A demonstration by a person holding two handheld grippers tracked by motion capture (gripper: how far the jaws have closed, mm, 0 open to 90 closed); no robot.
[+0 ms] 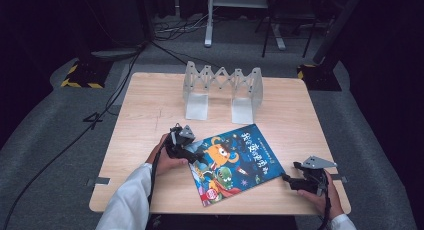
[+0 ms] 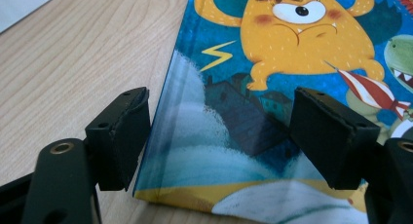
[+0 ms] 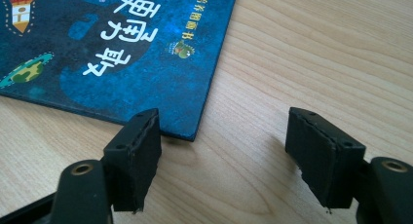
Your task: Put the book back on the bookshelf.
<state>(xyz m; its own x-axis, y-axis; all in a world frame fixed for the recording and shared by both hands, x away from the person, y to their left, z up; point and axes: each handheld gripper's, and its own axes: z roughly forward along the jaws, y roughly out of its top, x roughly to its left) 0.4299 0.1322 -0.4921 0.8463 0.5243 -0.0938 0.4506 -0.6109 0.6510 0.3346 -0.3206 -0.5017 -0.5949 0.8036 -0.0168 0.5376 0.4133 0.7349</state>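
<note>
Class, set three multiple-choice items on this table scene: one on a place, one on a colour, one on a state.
1. Where does the book lie?
A. flat on the table
B. upright in the rack
C. on the floor

2. What colour is the big one-eyed monster on its cover?
A. purple
B. orange
C. white

3. How is the right tool?
A. shut on the book
B. holding the rack
C. open, at the book's corner

Key: A, the book lies flat on the wood; B, the monster's body is orange; C, its jaws stand apart, nothing gripped.

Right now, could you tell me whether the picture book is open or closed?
Closed: the book lies flat on the table, front cover up.
</note>
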